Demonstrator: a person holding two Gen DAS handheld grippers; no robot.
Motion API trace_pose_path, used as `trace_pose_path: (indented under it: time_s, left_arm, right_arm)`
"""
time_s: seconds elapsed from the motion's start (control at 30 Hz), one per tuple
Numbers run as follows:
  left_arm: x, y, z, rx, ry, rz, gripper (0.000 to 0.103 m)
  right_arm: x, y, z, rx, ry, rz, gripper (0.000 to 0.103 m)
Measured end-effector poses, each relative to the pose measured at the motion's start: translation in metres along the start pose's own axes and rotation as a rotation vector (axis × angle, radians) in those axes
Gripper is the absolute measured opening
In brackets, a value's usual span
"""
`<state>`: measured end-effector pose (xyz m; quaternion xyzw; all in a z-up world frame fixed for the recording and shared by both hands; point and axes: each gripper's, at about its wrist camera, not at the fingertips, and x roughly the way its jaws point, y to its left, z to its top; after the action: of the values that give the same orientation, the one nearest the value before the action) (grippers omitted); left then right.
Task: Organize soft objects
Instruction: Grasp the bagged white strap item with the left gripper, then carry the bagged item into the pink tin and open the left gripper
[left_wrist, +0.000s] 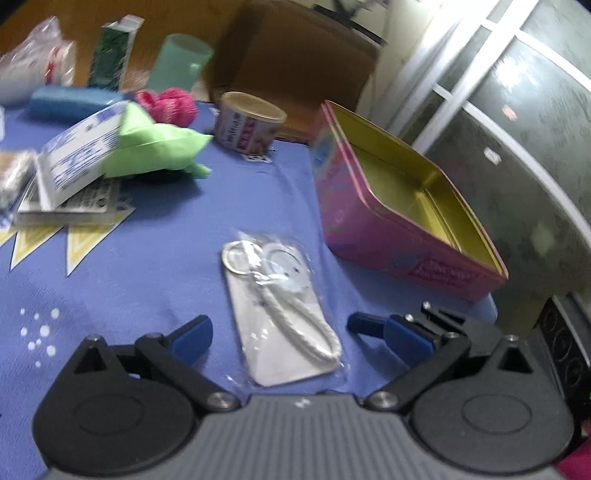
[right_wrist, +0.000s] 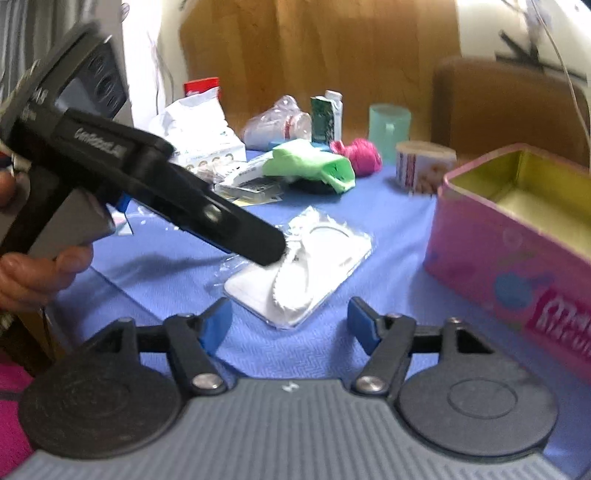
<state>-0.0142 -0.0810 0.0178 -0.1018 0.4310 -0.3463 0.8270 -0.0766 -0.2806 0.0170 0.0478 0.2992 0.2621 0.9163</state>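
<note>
A clear plastic packet holding a white braided strap and keyring on a white card lies flat on the blue tablecloth. My left gripper is wide open, one blue pad on each side of the packet's near end, neither touching it. In the right wrist view the same packet lies just beyond my right gripper, which is open and holds nothing. A black finger of the left gripper reaches over the packet from the left. Farther back lie a green soft cloth and a pink yarn ball.
An open pink tin with a yellow inside stands right of the packet, near the table's right edge. At the back are a paper tub, a mint cup, a green carton, a blue roll and paper packets. A hand grips the left tool.
</note>
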Motion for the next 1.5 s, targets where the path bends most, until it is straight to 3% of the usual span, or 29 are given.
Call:
trace_pose_path:
  time_s: [0.13, 0.2, 0.33, 0.43, 0.63, 0.77, 1.07, 1.2, 1.27, 1.37, 1.5]
  left_arm:
    - [0.012, 0.007, 0.005, -0.03, -0.01, 0.002, 0.091]
    - [0.02, 0.0, 0.004, -0.004, -0.009, -0.011, 0.079]
    - [0.018, -0.014, -0.001, 0.047, -0.028, 0.054, 0.08]
    - [0.006, -0.015, 0.003, 0.015, -0.043, -0.021, 0.079]
    - [-0.005, -0.051, 0.036, 0.102, -0.141, -0.026, 0.079]
    - [0.019, -0.084, 0.07, 0.19, -0.142, -0.069, 0.079]
    - [0.098, -0.156, 0.11, 0.341, -0.091, -0.157, 0.079]
    - [0.131, -0.159, 0.114, 0.321, -0.043, -0.143, 0.08]
    - [0.133, -0.154, 0.111, 0.319, -0.042, -0.131, 0.081]
    - [0.116, -0.141, 0.109, 0.308, -0.071, -0.135, 0.083]
    - [0.067, -0.112, 0.099, 0.281, -0.171, -0.143, 0.088]
  right_arm:
    - [0.0, -0.001, 0.001, 0.079, -0.008, 0.013, 0.075]
    - [0.007, 0.004, -0.001, 0.079, -0.02, -0.001, 0.075]
    - [0.02, 0.023, -0.003, 0.006, -0.065, -0.095, 0.068]
    - [0.012, 0.031, 0.0, -0.073, -0.151, -0.179, 0.055]
    - [-0.011, 0.027, 0.013, -0.093, -0.28, -0.269, 0.055]
    - [-0.02, 0.005, 0.024, -0.097, -0.348, -0.371, 0.055]
    - [-0.064, -0.079, 0.034, 0.069, -0.439, -0.596, 0.056]
    - [-0.06, -0.106, 0.026, 0.132, -0.391, -0.632, 0.059]
    - [-0.053, -0.115, 0.024, 0.164, -0.365, -0.643, 0.069]
    - [-0.055, -0.114, 0.016, 0.203, -0.383, -0.651, 0.072]
    - [-0.062, -0.104, 0.011, 0.241, -0.446, -0.621, 0.071]
